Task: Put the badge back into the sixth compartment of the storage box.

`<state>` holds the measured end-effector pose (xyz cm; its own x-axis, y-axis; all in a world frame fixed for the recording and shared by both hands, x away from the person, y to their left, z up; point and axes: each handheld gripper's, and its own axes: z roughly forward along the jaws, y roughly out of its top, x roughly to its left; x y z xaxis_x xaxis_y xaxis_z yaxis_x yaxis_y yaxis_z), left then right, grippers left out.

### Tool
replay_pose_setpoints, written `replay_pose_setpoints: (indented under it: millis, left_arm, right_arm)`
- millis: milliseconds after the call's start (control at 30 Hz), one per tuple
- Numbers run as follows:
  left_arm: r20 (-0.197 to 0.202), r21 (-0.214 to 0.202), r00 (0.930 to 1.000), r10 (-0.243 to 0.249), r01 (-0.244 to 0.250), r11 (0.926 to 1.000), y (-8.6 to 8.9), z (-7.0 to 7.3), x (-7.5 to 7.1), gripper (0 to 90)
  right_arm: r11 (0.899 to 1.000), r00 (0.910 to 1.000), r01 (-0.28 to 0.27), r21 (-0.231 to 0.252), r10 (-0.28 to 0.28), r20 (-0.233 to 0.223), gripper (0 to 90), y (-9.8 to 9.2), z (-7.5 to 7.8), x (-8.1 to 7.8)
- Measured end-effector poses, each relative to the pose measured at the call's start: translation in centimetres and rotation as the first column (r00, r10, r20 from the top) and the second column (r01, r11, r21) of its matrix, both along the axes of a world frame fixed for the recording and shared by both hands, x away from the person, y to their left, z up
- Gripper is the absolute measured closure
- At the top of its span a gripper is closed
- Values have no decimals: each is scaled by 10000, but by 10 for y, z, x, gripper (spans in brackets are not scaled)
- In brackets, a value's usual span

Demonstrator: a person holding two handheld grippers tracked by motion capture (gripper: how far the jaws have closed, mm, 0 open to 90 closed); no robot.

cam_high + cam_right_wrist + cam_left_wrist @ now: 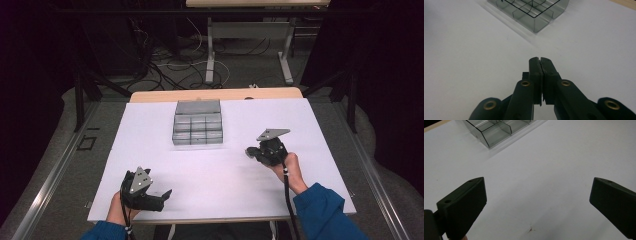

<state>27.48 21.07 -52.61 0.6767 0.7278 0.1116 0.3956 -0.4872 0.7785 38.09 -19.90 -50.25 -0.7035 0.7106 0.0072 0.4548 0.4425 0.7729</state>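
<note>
A clear plastic organiser box (pixel 198 128) with several compartments and its lid raised at the back stands at the far middle of the white table sheet (pixel 150 150). My left gripper (pixel 162 197) rests near the front left edge, its two black jaws spread wide over bare sheet with nothing between them (pixel 537 197); the box's corner (pixel 496 132) lies ahead of it. My right gripper (pixel 250 152) sits right of the middle, jaws pressed together and empty (pixel 540 60), pointing toward the box (pixel 534 12).
The sheet covers a wooden table (pixel 215 94). Beyond it, cables (pixel 165 65) lie on the floor near another table's metal legs (pixel 210 55). A small dark mark (pixel 531 229) shows on the sheet.
</note>
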Motion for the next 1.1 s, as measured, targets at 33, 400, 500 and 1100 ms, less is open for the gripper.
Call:
replay_pose_setpoints:
  millis: [33, 400, 500, 1100]
  left_arm:
    - [55, 45, 10000, 6, -6, 10000, 0, 0, 0, 7]
    - [20, 66, 10000, -18, 18, 10000, 1, 0, 1, 7]
    - [15, 62, 10000, -9, 9, 10000, 1, 0, 1, 7]
    - [38, -53, 10000, 56, -56, 10000, 1, 0, 2, 8]
  right_arm:
    - [10000, 10000, -36, -16, 36, 58, 884, 1, 0, 1]
    - [9996, 9995, -273, 115, 271, 159, 884, 16, 4, 9]
    - [9993, 9992, -360, 138, 358, 167, 884, 21, 4, 11]
    - [9980, 9976, -626, 10, 625, 300, 884, 41, 7, 21]
